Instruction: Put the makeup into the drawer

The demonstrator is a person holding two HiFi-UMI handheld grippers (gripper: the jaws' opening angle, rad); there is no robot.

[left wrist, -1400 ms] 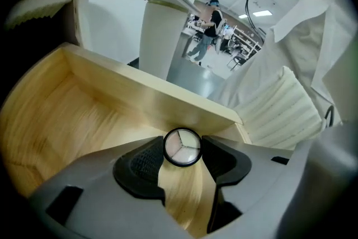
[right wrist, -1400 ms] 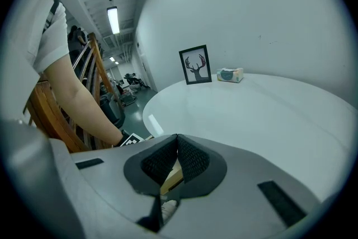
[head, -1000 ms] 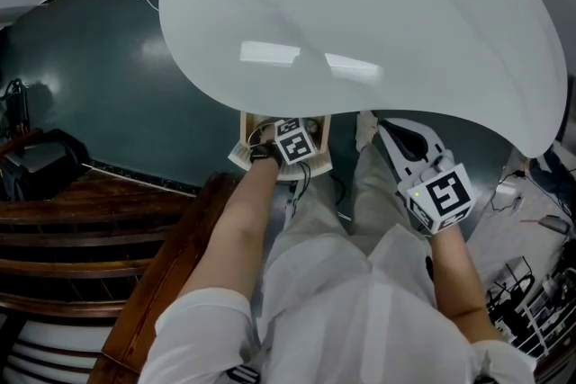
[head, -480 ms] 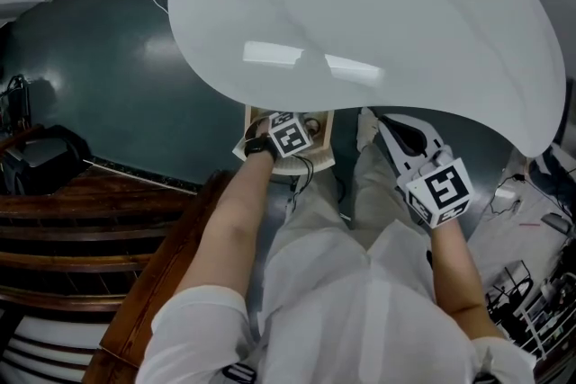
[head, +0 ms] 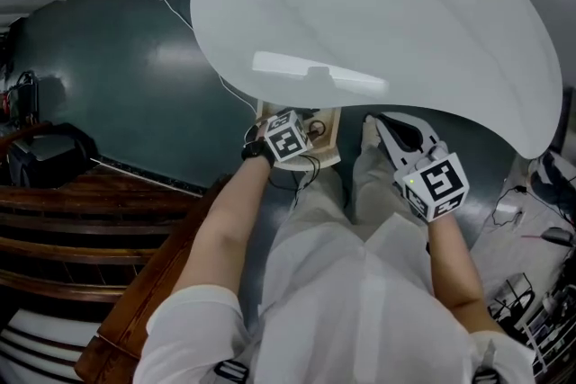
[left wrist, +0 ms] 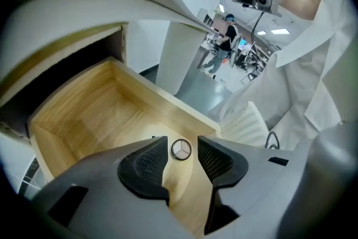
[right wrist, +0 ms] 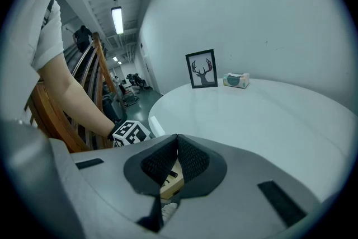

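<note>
An open wooden drawer (left wrist: 89,120) sticks out from under the white table (head: 378,22). A small round makeup compact (left wrist: 180,149) with a clear lid lies on the drawer floor near its front wall. My left gripper (left wrist: 183,158) hangs above it with its jaws closing. The compact shows in the gap below the pads, apart from them, and nothing is held. In the head view the left marker cube (head: 286,138) sits over the drawer (head: 328,139). My right gripper (right wrist: 177,162) is shut and empty, held off to the right by the table edge (head: 396,132).
A framed deer picture (right wrist: 201,69) and a small tissue box (right wrist: 237,80) stand at the table's far side. Dark wooden steps (head: 72,220) lie to the left. Cables and gear lie on the floor at the right (head: 531,292). The person's legs are just behind the drawer.
My left gripper has lifted up from the drawer. The right gripper has stayed where it was.
</note>
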